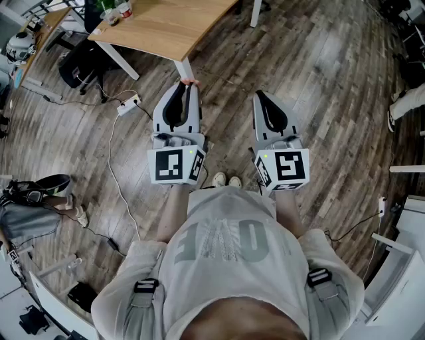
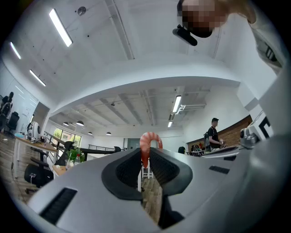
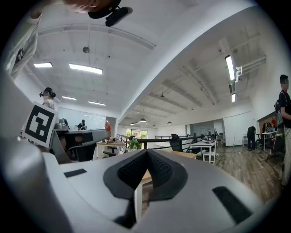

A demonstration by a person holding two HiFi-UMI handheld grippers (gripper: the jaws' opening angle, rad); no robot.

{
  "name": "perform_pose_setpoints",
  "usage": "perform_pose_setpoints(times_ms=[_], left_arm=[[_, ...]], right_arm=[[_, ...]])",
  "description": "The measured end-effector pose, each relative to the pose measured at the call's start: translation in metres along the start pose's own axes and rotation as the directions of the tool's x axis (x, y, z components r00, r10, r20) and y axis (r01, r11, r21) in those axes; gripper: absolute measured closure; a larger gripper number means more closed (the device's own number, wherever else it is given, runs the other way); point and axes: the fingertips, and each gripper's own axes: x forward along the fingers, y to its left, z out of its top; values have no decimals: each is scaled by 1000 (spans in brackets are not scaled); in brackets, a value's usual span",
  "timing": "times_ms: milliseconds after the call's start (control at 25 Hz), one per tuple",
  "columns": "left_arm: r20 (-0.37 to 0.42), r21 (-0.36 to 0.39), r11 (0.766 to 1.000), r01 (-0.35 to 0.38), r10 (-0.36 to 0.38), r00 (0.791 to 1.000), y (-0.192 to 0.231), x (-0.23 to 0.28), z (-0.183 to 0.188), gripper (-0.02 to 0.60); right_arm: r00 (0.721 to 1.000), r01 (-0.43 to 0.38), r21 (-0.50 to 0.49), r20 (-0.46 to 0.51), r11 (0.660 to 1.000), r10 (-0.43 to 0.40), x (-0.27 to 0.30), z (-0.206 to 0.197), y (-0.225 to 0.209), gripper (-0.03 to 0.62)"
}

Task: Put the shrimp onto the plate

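Note:
A pink-orange shrimp (image 2: 148, 144) is pinched at the tips of my left gripper (image 2: 144, 157), its curled body sticking out above the black pads. In the head view the shrimp (image 1: 190, 82) shows as a small orange spot at the tip of the left gripper (image 1: 188, 87), held out over the floor near a table leg. My right gripper (image 1: 259, 96) is level beside it, about a hand's width to the right. In the right gripper view its jaws (image 3: 146, 154) meet with nothing between them. No plate is in view.
A wooden table (image 1: 166, 26) stands ahead, with a plant and glasses (image 1: 113, 10) at its far left. A black chair (image 1: 83, 63), a power strip with cable (image 1: 128, 105) and a bag (image 1: 33, 199) lie to the left on the wood floor. A person (image 2: 213, 133) stands farther off.

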Motion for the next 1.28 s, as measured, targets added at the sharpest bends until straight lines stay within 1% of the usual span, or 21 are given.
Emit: perform_pose_setpoints(times_ms=[200, 320, 480, 600, 720, 880, 960, 1080, 1200, 1280], left_arm=[[2, -15, 1000, 7, -7, 1000, 7, -2, -1, 520], [-1, -20, 1000, 22, -22, 1000, 9, -3, -2, 520], [-9, -38, 999, 38, -38, 999, 19, -5, -6, 520], [1, -54, 998, 38, -38, 999, 30, -6, -7, 520], [-6, -53, 998, 38, -38, 999, 39, -4, -14, 520], [-33, -82, 996, 28, -31, 999, 43, 0, -27, 520], [-42, -82, 996, 30, -34, 999, 42, 8, -32, 520], [-56, -77, 996, 38, -42, 998, 38, 26, -39, 520], [-61, -71, 997, 33, -38, 997, 39, 47, -44, 520], [-61, -67, 997, 33, -37, 997, 36, 65, -51, 520]], right_arm=[[1000, 0, -16, -3, 1000, 0, 3, 1, 7, 574], [1000, -4, -19, -15, 1000, 4, 3, -1, 13, 575], [999, 14, -12, -32, 1000, -14, 5, -5, 23, 574], [1000, 11, 9, -11, 1000, -11, 6, -2, 30, 574], [1000, 6, 27, 4, 1000, -6, 6, -1, 33, 574], [999, 29, -6, -43, 1000, -29, 6, -11, 23, 572], [998, 32, 5, -60, 999, -32, 10, -17, 16, 572], [998, 31, 27, -62, 999, -29, 21, -22, 4, 572], [999, 10, 28, -49, 1000, -8, 43, -26, -8, 572], [999, 1, 35, -45, 999, 0, 59, -31, -24, 572]])
